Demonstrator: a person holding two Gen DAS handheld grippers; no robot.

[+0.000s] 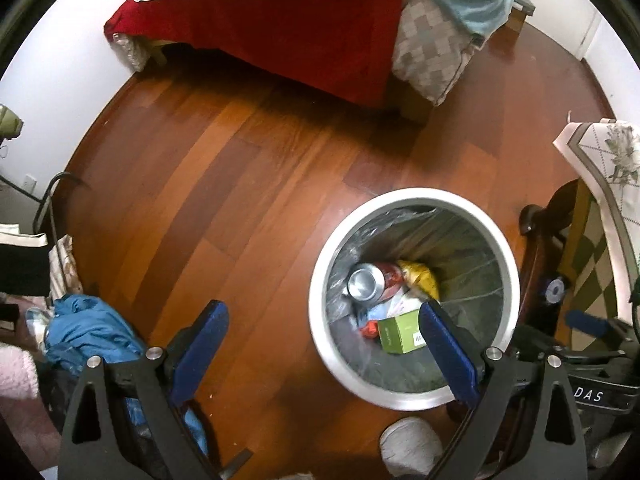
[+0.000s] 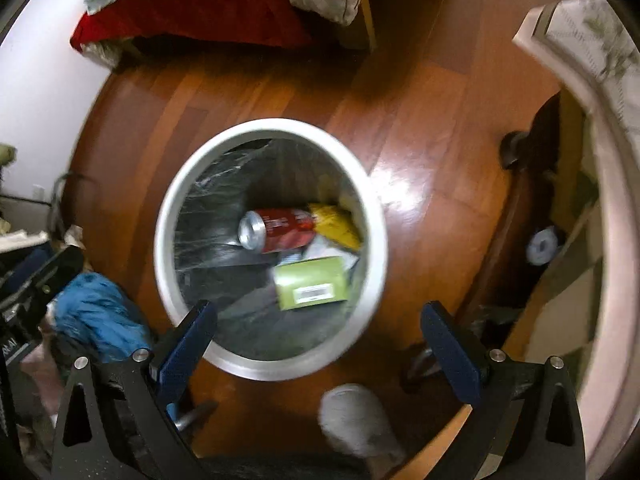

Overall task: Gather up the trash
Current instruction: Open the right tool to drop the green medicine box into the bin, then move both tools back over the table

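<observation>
A round white trash bin (image 1: 416, 196) with a clear liner stands on the wooden floor; it also shows in the right wrist view (image 2: 168, 216). Inside lie a red soda can (image 1: 376, 280) (image 2: 280, 230), a yellow wrapper (image 1: 420, 278) (image 2: 334, 226) and a green box (image 1: 400, 334) (image 2: 312, 284). My left gripper (image 1: 324, 344) is open and empty, held above the bin's left rim. My right gripper (image 2: 320, 344) is open and empty, above the bin's near rim. The right gripper also appears at the right edge of the left wrist view (image 1: 588, 320).
A bed with a red sheet (image 1: 280, 28) and light blue cover stands at the far side. Blue clothes (image 1: 92, 332) (image 2: 96, 312) lie left of the bin. A dark wooden table leg (image 1: 536, 224) and patterned cloth (image 1: 600, 168) are on the right. A grey slipper (image 2: 356, 424) is near.
</observation>
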